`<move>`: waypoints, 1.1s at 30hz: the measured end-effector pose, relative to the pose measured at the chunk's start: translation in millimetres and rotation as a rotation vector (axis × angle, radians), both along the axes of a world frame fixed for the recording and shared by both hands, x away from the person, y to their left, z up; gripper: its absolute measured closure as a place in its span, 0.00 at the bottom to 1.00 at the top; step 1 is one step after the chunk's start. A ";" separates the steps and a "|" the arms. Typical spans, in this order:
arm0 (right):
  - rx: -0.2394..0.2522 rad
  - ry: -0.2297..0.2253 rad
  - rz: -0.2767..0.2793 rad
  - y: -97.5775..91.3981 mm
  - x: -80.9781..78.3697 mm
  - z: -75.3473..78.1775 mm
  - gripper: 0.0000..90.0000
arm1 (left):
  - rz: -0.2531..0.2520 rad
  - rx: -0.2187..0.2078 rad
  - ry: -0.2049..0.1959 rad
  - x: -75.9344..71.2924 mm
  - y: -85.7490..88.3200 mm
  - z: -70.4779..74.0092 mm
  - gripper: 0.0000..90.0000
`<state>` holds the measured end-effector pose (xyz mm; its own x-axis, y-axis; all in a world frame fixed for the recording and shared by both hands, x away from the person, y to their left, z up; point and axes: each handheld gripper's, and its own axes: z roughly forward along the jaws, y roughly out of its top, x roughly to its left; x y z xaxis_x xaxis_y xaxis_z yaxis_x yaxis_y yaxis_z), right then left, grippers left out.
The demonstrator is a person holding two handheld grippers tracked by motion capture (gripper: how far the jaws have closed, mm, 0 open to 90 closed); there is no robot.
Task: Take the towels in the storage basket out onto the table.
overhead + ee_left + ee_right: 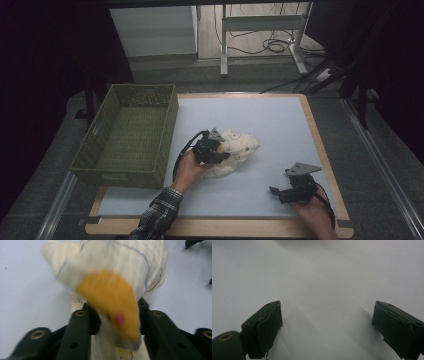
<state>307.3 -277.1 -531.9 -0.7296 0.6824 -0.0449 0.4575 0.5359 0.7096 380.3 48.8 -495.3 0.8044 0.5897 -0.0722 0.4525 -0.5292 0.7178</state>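
Right gripper: nearest the camera in the high view, at the near right of the table, held low over the bare mat by a hand. In the right gripper view its two black jaws stand far apart with nothing but pale surface between them: released, holding nothing.

Left gripper: held in the person's left hand (plaid sleeve behind it), at the middle of the table, its nose against the near-left side of the plush toy.

Plush toy: cream-white, soft, with an orange patch and a small pink spot. It lies on the grey mat at mid-table, just right of the left gripper and well apart from the right one. In the left gripper view the toy fills the gap between the two jaws, the orange part hanging down over them; the picture is blurred, so whether the pads press on it I cannot tell.

Green woven basket: at the left edge of the table, beside the mat, near the left hand but apart from the toy.
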 end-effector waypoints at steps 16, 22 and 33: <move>0.000 0.002 0.000 0.0 0.1 0.1 0.10 | 0.078 -0.112 -0.069 -33.1 32.0 -4.3 0.30; 0.003 0.003 0.001 -0.1 0.3 0.2 0.11 | 0.109 -0.113 -0.098 -54.3 43.6 -14.3 0.33; 0.011 0.011 0.007 2.1 3.0 5.4 0.28 | 0.130 -0.088 -0.096 -71.9 52.6 -37.6 0.50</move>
